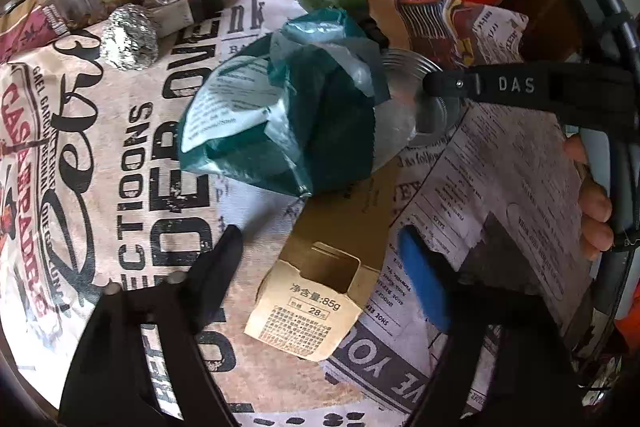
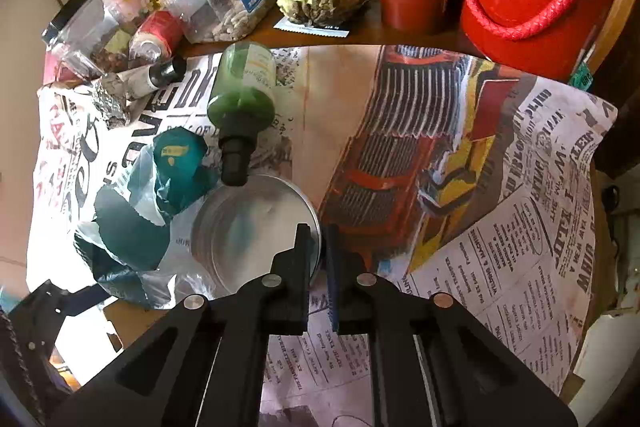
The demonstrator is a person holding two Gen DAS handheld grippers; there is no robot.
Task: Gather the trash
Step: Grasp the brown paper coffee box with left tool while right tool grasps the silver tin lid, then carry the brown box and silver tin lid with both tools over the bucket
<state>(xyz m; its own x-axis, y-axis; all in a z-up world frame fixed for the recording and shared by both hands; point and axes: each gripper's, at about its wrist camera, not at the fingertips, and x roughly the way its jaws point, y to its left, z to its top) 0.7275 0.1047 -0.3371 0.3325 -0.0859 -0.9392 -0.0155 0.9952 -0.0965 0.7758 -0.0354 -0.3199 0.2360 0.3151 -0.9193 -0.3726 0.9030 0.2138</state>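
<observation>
Trash | I have the right claw [image 2: 318,255] clenched on the metal tin lid's [image 2: 248,227] rim, lower centre | left claw [image 1: 320,251] released, straddling the torn cardboard box [image 1: 312,303], long axis running up-frame toward the teal wrapper [image 1: 280,115] | left nearer.

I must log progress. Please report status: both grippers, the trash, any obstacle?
Right gripper shut on metal lid rim. Left gripper open over cardboard box. Teal wrapper overlaps lid.

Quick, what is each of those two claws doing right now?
Left gripper: open, straddling the torn brown cardboard box, not gripping.
Right gripper: shut on the round silver metal lid rim.
</observation>
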